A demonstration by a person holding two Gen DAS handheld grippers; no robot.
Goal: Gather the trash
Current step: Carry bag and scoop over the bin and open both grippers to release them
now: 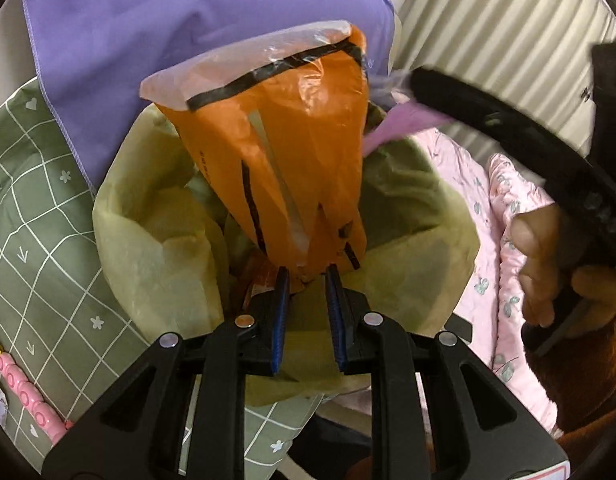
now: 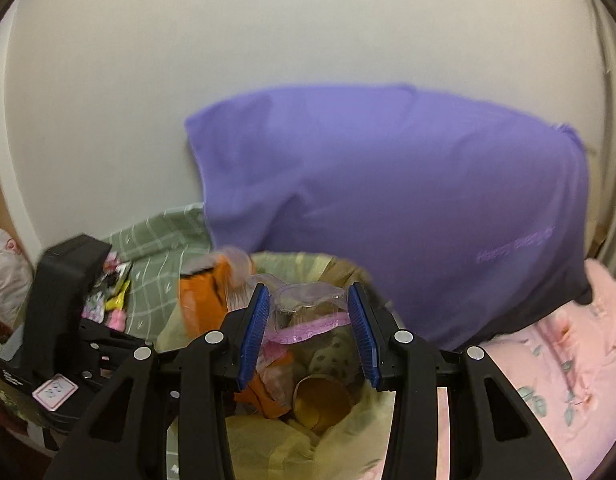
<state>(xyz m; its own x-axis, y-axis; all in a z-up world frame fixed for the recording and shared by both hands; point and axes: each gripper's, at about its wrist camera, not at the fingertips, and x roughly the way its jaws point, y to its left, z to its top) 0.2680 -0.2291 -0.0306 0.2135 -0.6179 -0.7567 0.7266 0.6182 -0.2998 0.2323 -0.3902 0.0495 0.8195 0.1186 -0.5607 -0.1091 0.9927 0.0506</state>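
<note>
My left tongs [image 1: 305, 276] pinch the orange wrapper [image 1: 283, 160] over the half-full trash bag [image 1: 147, 248]; right tongs [image 2: 308, 300] are apart, empty. Candy wrappers [image 2: 107, 292] remain on the bed's left edge.

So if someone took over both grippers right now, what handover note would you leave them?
Left gripper: jaws a little apart, with the lower end of the orange plastic bag between the tips, over the yellow-lined trash bin. The grip looks loose.
Right gripper: open, holding nothing, poised over the bin mouth.
Done: the bin already holds a paper cup, a clear plastic piece and wrappers.
Left: drop the orange bag in. More wrappers lie on the green checked bedding, likely next, beside a pink object.
</note>
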